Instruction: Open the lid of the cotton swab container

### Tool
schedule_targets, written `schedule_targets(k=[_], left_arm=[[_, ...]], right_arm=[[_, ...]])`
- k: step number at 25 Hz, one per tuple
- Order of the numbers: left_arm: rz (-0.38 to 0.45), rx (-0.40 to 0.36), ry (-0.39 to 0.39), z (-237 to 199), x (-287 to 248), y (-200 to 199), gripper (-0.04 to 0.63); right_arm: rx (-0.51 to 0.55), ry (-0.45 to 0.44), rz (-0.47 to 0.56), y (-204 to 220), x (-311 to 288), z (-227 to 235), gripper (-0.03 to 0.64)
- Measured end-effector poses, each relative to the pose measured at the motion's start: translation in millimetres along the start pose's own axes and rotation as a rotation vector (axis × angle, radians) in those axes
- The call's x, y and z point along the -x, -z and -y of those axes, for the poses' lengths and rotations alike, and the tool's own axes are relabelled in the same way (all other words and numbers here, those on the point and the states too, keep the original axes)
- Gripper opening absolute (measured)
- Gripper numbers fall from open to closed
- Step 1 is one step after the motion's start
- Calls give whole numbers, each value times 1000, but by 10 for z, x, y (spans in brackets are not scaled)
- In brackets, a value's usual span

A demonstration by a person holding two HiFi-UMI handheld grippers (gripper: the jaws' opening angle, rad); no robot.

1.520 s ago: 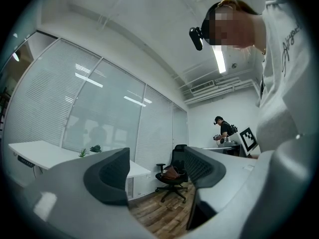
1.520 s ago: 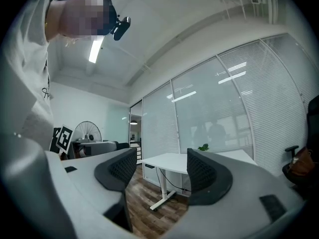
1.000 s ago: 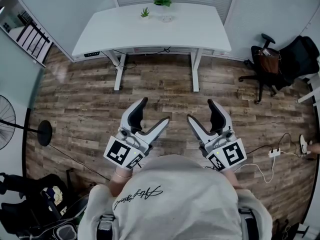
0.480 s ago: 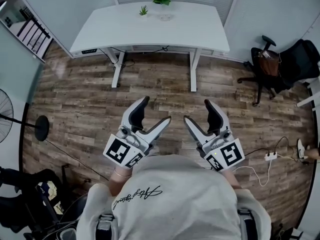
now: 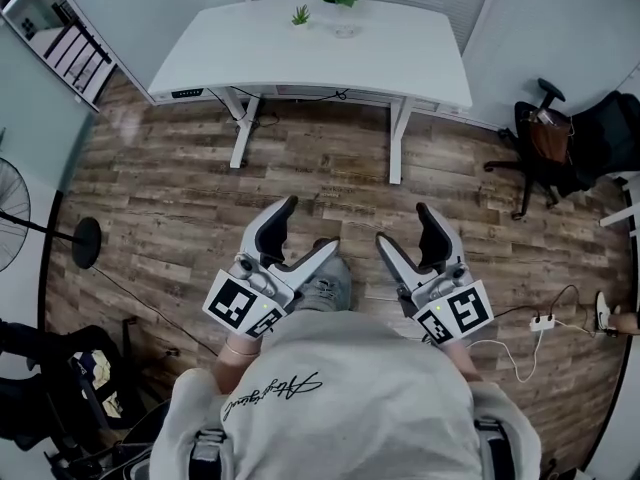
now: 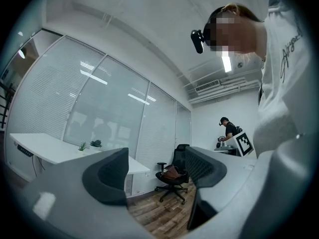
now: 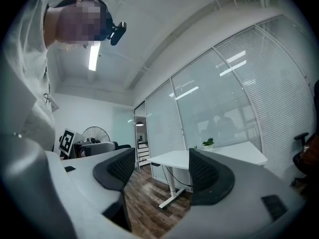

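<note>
Well, left gripper [image 5: 306,226] and right gripper [image 5: 402,224] hang at waist level, jaws spread, empty; only the left gripper view catches a second person [image 6: 229,131].

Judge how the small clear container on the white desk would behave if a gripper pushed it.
The clear container looks small and see-through, so it is probably light and apt to slide on the smooth white desk. Its outline seems round, so jaws might slip on its wall. It is too distant to say more.

cotton swab container [image 5: 345,26] | small, clear — far off on white desk [image 5: 250,53] | lid: cannot tell
</note>
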State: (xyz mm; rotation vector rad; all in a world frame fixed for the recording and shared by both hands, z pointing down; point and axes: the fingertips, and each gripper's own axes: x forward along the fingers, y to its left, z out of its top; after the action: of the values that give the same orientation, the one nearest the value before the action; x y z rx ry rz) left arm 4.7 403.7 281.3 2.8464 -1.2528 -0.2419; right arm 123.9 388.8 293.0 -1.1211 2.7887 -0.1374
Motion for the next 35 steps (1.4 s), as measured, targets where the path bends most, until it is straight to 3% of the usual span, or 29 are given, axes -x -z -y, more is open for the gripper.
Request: schedule_targets(k=[8, 35], left_arm=[[3, -6, 53, -423, -382, 39, 342], [-10, 16, 93, -2447, -1653, 25, 341]], right_arm=[[-1, 45, 2, 27, -421, 340, 319], [-7, 106, 3, 23, -2374, 1497, 319]])
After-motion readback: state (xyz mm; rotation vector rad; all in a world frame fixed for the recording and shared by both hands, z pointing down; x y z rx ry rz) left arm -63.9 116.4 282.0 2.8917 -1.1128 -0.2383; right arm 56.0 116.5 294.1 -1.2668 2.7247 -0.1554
